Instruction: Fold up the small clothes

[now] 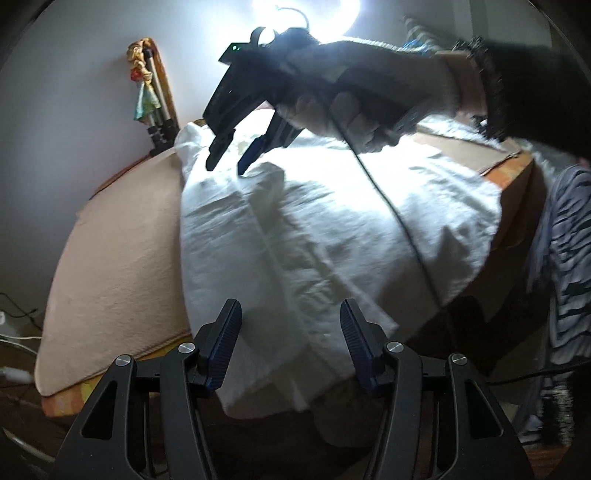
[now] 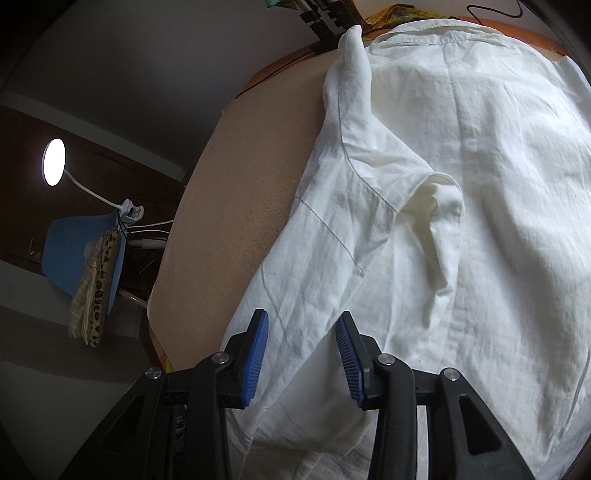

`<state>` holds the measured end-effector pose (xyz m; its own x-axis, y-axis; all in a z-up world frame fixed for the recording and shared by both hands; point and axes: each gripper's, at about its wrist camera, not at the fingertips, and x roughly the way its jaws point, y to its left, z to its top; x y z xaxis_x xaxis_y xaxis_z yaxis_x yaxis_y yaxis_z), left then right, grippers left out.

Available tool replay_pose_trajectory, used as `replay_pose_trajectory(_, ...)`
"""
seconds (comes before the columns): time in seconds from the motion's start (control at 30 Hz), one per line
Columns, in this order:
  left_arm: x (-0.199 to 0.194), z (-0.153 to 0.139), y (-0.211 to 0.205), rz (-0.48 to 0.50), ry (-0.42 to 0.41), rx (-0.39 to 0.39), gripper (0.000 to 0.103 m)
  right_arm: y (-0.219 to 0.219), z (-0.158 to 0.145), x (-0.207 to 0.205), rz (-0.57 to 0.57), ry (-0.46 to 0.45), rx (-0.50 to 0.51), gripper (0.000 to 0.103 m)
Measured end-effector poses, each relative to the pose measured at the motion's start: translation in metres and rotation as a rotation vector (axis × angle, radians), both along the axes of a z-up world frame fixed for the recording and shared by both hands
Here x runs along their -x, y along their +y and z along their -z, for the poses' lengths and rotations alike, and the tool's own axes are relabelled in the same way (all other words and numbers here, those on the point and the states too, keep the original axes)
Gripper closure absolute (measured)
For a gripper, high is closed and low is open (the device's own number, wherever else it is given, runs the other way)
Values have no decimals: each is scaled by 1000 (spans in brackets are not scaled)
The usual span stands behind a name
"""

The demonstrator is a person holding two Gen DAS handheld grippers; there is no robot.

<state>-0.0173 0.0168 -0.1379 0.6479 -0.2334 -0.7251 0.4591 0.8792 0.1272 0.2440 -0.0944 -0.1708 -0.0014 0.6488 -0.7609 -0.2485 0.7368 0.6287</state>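
Observation:
A white shirt (image 1: 332,221) lies spread on a table covered with a peach cloth (image 1: 110,240). In the right wrist view the shirt (image 2: 480,147) shows its collar (image 2: 424,27) at the far end, and one short sleeve (image 2: 406,184) is folded inward over the body. My left gripper (image 1: 289,306) hovers open over the shirt's near edge, with cloth below the gap and not pinched. My right gripper (image 1: 227,165), held by a gloved hand (image 1: 351,107), stands open just above the far part of the shirt. In its own view the right gripper (image 2: 303,315) is open over the shirt's side edge.
A black cable (image 1: 388,206) trails from the right gripper across the shirt. A tripod (image 1: 159,110) leans on the wall behind the table. A zebra-striped garment (image 1: 569,258) hangs at the right. Left of the table are a lamp (image 2: 54,162), white cables and a blue chair (image 2: 74,243).

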Motion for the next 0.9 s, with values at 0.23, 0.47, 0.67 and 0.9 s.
replay_pose_trajectory(0.23,-7,-5,27,2,58,137,90,7,10,-8,29,3,5,63)
replay_pose_trajectory(0.47,-6,-25,33,15,80,276,98,17,6,-6,30,-31,9,89)
replay_pose_trajectory(0.67,-1,-32,29,24,81,308,99,19,-13,4,-7,-99,38,103)
replay_pose_trajectory(0.9,11,-18,6,34,40,102,53,5,-15,4,16,-72,7,97)
